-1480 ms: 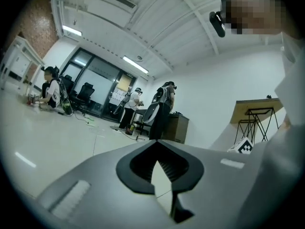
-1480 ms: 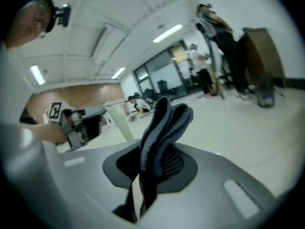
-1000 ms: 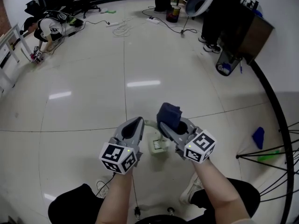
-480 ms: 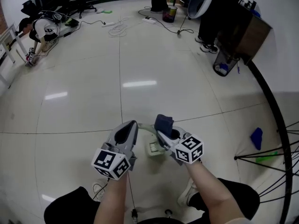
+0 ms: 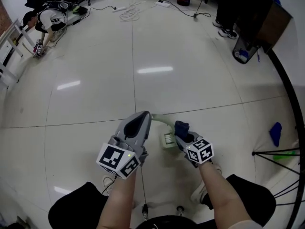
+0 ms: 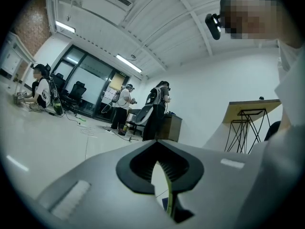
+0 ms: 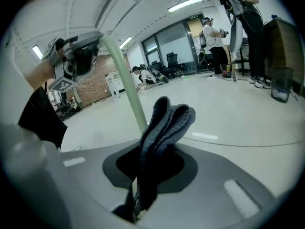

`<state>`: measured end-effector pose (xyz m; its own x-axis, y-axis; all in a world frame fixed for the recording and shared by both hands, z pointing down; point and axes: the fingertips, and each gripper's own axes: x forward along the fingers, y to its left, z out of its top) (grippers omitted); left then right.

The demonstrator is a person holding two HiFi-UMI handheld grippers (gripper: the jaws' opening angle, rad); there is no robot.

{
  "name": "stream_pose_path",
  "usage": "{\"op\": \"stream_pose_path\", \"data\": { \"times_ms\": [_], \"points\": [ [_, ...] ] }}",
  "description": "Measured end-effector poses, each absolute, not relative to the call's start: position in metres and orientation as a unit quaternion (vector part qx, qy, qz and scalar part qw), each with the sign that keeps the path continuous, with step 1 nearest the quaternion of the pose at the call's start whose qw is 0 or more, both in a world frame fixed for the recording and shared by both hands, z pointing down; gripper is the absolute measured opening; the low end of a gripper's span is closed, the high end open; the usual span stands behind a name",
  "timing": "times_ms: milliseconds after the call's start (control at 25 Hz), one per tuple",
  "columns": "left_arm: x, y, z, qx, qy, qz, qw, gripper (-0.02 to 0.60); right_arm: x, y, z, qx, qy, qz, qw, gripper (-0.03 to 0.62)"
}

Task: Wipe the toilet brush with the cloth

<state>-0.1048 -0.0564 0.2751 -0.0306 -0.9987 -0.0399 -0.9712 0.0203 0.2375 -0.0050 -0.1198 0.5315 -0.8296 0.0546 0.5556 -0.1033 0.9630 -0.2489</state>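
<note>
A pale green toilet brush [image 5: 168,139] hangs above the floor, its curved handle [image 5: 161,119] running up into my left gripper [image 5: 146,115], which is shut on the handle's end. In the left gripper view the thin green handle [image 6: 168,194] sits pinched between the jaws. My right gripper [image 5: 180,130] is shut on a folded dark blue cloth [image 5: 181,127], right beside the handle just above the brush head. In the right gripper view the cloth [image 7: 164,123] stands up out of the jaws, with the handle [image 7: 125,84] just behind it, rising to the left gripper [image 7: 78,54].
A person crouches by a white frame at far left [image 5: 47,19]. Cables [image 5: 135,12] lie on the floor at the back. A bin [image 5: 241,54] and a wooden cabinet [image 5: 275,24] stand back right. A blue object [image 5: 275,133] and black rack legs [image 5: 281,152] sit at right.
The right gripper with the cloth has dropped lower along the handle, toward the brush head. The left gripper keeps its hold on the handle's end and has shifted slightly right.
</note>
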Motion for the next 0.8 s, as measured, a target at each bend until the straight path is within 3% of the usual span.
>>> {"op": "stream_pose_path", "data": {
  "times_ms": [160,280,480,680,800],
  "points": [
    [-0.103,-0.056,0.275,0.695,-0.709,-0.096,0.073,0.006,0.012,-0.106,0.56,-0.01,-0.927,0.134,0.351,0.066],
    [-0.105,-0.055,0.272,0.693,-0.71,-0.1,0.072,0.006,0.02,-0.105,0.546,-0.016,-0.931,0.139,0.338,0.066],
    [-0.11,-0.054,0.258,0.694,-0.71,-0.104,0.061,0.006,0.004,-0.124,0.435,0.022,-0.973,0.106,0.203,0.066],
    [-0.114,-0.052,0.261,0.699,-0.71,-0.071,0.055,0.006,-0.018,-0.075,0.303,-0.073,-0.996,0.05,0.015,0.066],
    [-0.12,-0.053,0.269,0.697,-0.71,-0.079,0.065,0.006,-0.032,-0.045,0.276,-0.114,-0.991,0.057,-0.033,0.066]
  ]
}}
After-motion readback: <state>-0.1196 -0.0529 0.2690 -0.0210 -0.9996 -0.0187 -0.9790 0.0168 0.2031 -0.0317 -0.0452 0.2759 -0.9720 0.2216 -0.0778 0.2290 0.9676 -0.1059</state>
